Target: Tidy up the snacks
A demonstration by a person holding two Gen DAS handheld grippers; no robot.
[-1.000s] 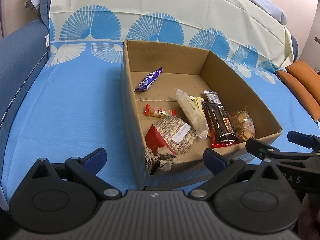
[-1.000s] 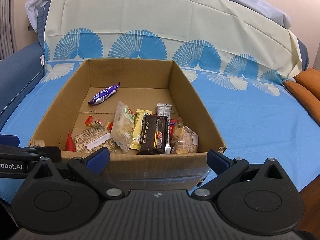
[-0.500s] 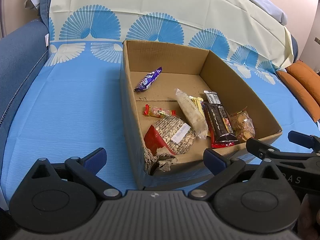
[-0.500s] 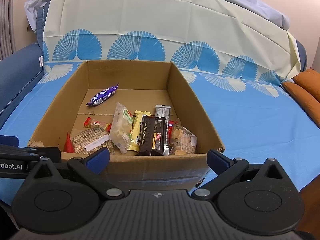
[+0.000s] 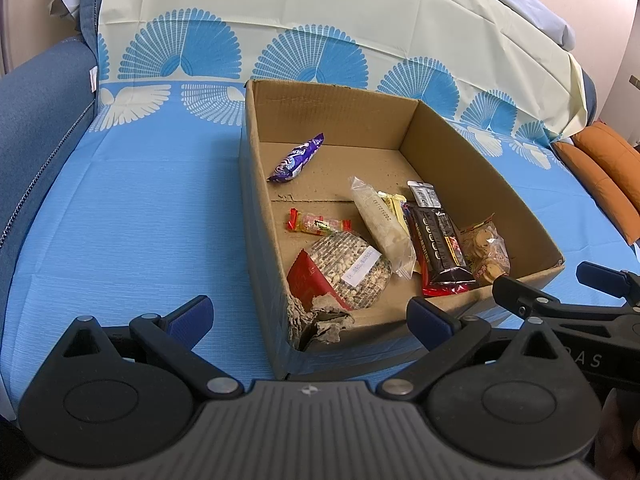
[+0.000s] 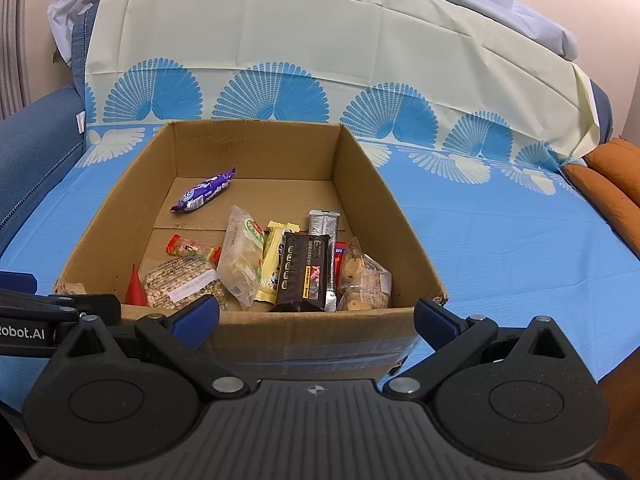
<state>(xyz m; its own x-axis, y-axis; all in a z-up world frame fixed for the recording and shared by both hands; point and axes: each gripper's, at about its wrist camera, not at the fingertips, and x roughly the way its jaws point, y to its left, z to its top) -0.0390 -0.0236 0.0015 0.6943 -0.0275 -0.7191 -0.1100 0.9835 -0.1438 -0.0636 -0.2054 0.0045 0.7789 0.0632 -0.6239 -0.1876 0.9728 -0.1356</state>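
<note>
From the left wrist view, the left claw (image 5: pixel 308 314) hangs spread wide and empty just short of the near left corner of the cardboard box (image 5: pixel 472 184), whose corner flap is torn and crumpled. The box sits on a sofa seat covered with a blue patterned cloth (image 5: pixel 132 220). Inside, a purple wrapper (image 5: pixel 296 157) lies alone toward the far left, while the rest crowd the near side: a red-ended candy bar (image 5: pixel 318 223), a round clear pack of nuts (image 5: pixel 352 270), a long pale bag (image 5: pixel 382 224), a dark chocolate bar (image 5: pixel 440 246) and a bag of small biscuits (image 5: pixel 486 250). The right claw (image 5: pixel 552 278) shows at the right edge, likewise parted

From the right wrist view, the right claw (image 6: pixel 316 316) is released with nothing between its pads, hovering at the near wall of the box (image 6: pixel 380 184). The left claw's (image 6: pixel 24 292) tips poke in from the left. A yellow bar (image 6: pixel 276 260) and a silver packet (image 6: pixel 326 228) lean beside the chocolate

All snacks already lie in the box, which fits either a finished gathering or a sort about to happen. Any pick here wants a steep reach over the wall, pinching one wrapper's free end so neighbours stay put
</note>
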